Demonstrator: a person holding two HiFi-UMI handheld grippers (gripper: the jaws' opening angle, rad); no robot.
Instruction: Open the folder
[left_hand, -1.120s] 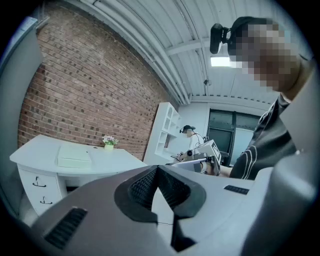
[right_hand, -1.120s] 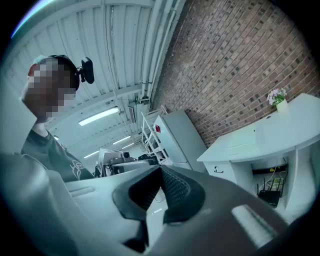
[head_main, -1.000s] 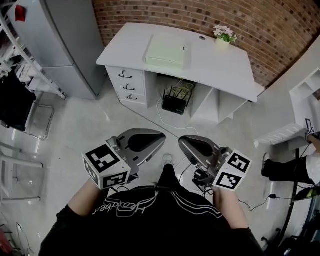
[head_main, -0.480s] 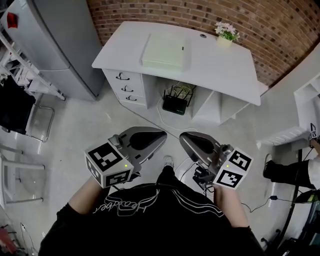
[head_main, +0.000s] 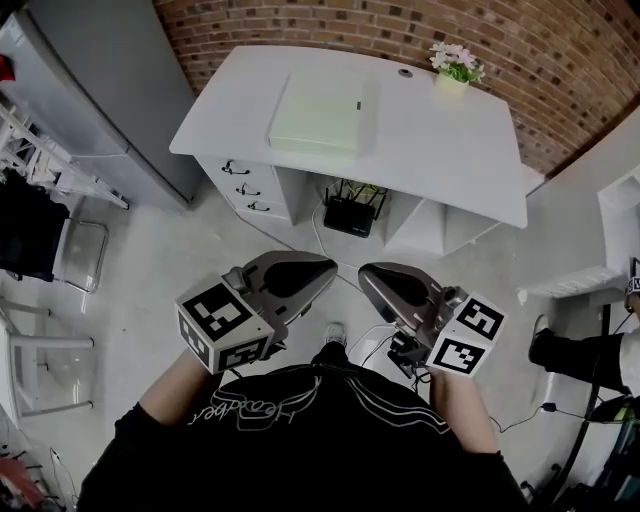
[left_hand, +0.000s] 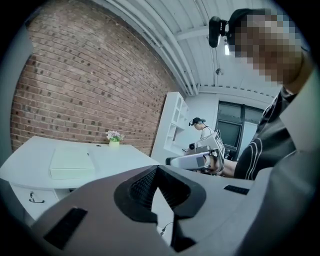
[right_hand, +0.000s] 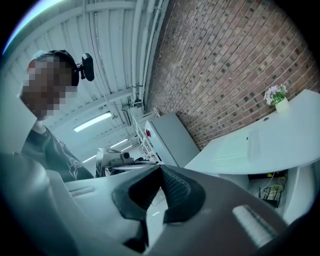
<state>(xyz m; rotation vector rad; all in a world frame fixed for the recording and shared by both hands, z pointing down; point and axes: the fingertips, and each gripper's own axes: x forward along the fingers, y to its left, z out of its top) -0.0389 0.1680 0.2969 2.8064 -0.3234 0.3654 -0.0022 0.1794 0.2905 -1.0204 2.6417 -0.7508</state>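
The room is lit evenly by ceiling strip lights (right_hand: 92, 121); shadows are soft, and picture edges are bent and darkened by the wide-angle lenses

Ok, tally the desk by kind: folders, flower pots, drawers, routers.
Folder: 1
Flower pot: 1
Drawers: 3
Router: 1
Total: 6
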